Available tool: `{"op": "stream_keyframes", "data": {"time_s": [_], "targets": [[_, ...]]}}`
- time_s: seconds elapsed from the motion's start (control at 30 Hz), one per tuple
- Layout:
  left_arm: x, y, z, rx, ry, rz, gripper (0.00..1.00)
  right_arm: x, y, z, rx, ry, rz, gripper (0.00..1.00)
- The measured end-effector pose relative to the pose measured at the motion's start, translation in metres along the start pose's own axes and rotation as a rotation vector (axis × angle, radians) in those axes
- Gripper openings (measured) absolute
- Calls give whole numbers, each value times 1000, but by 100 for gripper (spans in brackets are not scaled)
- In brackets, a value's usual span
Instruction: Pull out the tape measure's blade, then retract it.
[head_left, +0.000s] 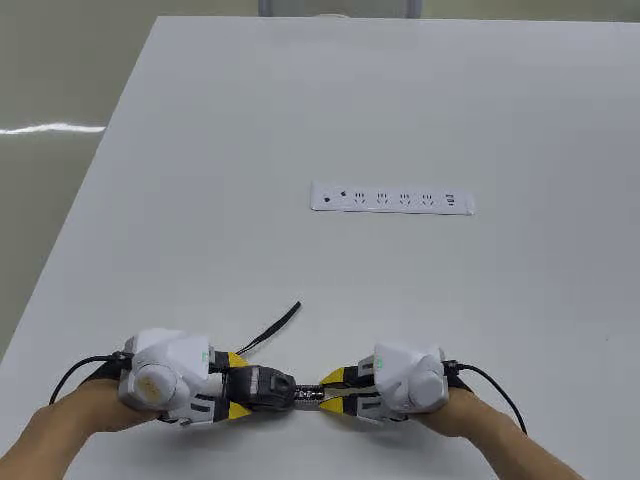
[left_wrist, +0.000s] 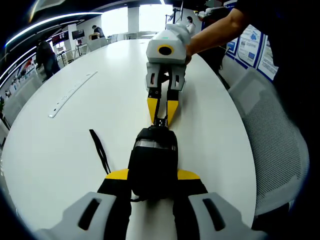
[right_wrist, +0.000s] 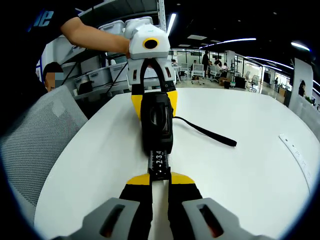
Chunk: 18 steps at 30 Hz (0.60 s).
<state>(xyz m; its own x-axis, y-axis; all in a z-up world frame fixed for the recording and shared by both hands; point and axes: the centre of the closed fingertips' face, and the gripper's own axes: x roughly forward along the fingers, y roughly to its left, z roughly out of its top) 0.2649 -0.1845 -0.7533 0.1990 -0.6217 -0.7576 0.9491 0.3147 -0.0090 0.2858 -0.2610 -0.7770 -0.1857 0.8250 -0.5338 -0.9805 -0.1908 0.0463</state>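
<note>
Two grippers meet tip to tip at the near edge of the white bench (head_left: 250, 150); the left gripper (head_left: 238, 385) holds the tape measure (head_left: 265, 388), and the right gripper (head_left: 333, 392) faces it from the opposite side.

In the left gripper view the yellow-tipped fingers (left_wrist: 117, 175) pinch the black case from both sides, its narrow end pointing at the other gripper; whether the case rests on the bench or hangs just above it I cannot tell.

A short length of blade (right_wrist: 158, 162) is out. In the right gripper view it shows the printed numbers 2, 3 and 4; it runs from the mouth of the case straight in between the right gripper's fingers (right_wrist: 137, 180), which are pressed close together on it. The blade's very end is hidden between them, so they seem to be gripping the tip.

The black wrist strap (head_left: 272, 328) lies loose on the bench, trailing from the case toward the middle; a white power strip (head_left: 392, 198) lies flat farther out, well apart from both grippers.
</note>
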Motion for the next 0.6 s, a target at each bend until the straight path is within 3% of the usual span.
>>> {"op": "stream_keyframes", "data": {"time_s": [0.6], "targets": [[0,0,0,5,6,-6,27,-8,0,-5,7,-2,-5,8]]}}
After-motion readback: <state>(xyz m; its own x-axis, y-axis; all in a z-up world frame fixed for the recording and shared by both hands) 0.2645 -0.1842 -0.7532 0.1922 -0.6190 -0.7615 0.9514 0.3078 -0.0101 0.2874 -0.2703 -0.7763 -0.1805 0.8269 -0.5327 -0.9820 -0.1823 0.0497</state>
